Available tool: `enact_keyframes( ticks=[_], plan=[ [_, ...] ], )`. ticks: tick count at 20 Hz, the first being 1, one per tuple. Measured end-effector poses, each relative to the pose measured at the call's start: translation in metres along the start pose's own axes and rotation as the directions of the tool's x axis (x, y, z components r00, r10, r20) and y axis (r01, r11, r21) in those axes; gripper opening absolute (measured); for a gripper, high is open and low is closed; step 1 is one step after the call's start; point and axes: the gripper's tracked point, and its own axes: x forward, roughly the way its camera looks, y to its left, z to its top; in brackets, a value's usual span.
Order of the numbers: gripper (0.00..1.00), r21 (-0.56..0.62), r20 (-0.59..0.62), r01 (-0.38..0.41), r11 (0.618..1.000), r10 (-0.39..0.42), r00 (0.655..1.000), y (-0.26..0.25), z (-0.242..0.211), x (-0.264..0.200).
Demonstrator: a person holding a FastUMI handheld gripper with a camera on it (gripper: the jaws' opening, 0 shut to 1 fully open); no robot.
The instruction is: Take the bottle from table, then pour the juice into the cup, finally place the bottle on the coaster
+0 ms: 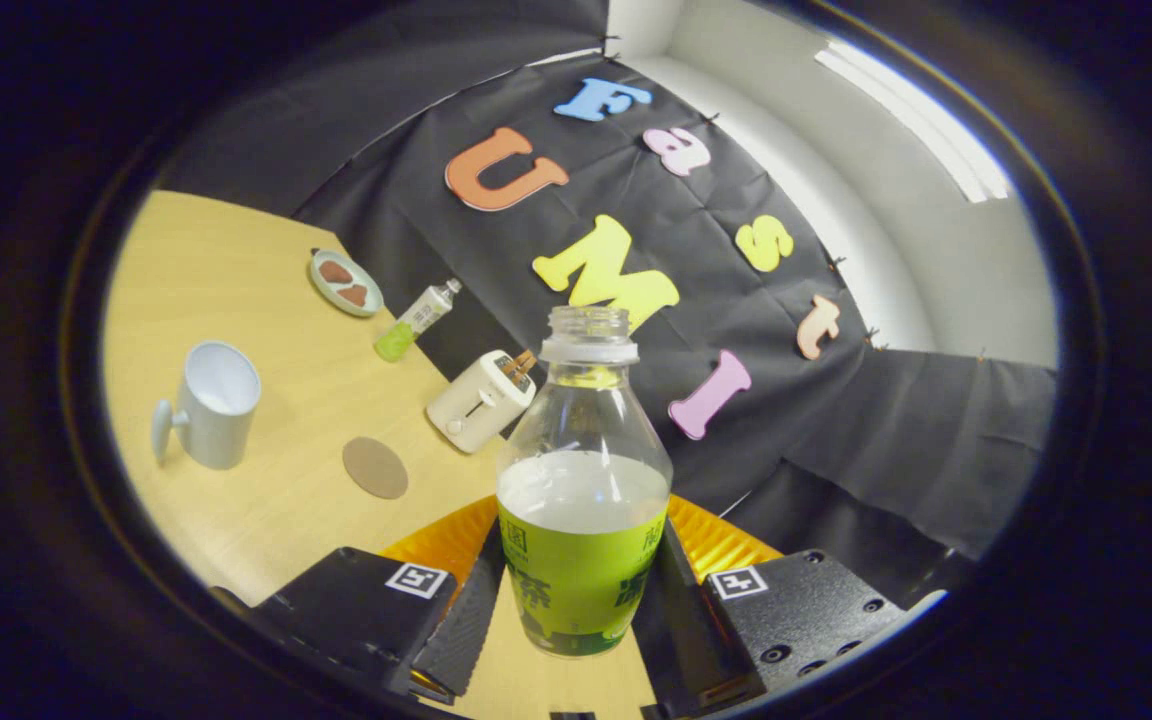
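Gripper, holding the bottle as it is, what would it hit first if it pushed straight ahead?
The gripper is shut on the open bottle. Straight beyond them hangs the booth's black cloth wall, likely first. The toaster sits just off that line; depth is unclear.

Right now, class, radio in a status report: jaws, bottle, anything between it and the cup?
Gripper shut on bottle, cap off. Cup upright, coaster beside it. Path clear.

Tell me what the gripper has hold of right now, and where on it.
The gripper is shut on the bottle, both fingers pressing its green-labelled lower body, neck free above.
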Motion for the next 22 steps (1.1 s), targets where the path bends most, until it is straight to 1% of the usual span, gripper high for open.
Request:
enact_keyframes(
  ticks=[4,9,12,14,16,19,22],
  plan=[
    [0.80,-0.163,0.020,0.049,0.985,-0.046,0.999,-0.007,0.019,0.019],
    [0.80,-0.277,0.089,0.078,0.958,-0.056,0.994,0.004,0.048,0.028],
    [0.80,-0.361,0.135,0.116,0.925,-0.071,0.988,0.010,0.063,0.026],
    [0.80,-0.414,0.170,0.155,0.897,-0.091,0.981,0.014,0.073,0.025],
    [0.80,-0.458,0.204,0.181,0.870,-0.095,0.974,0.021,0.083,0.024],
    [0.80,-0.494,0.230,0.198,0.847,-0.093,0.969,0.030,0.091,0.024],
    [0.80,-0.541,0.242,0.211,0.814,-0.090,0.966,0.039,0.095,0.032]
  ],
)
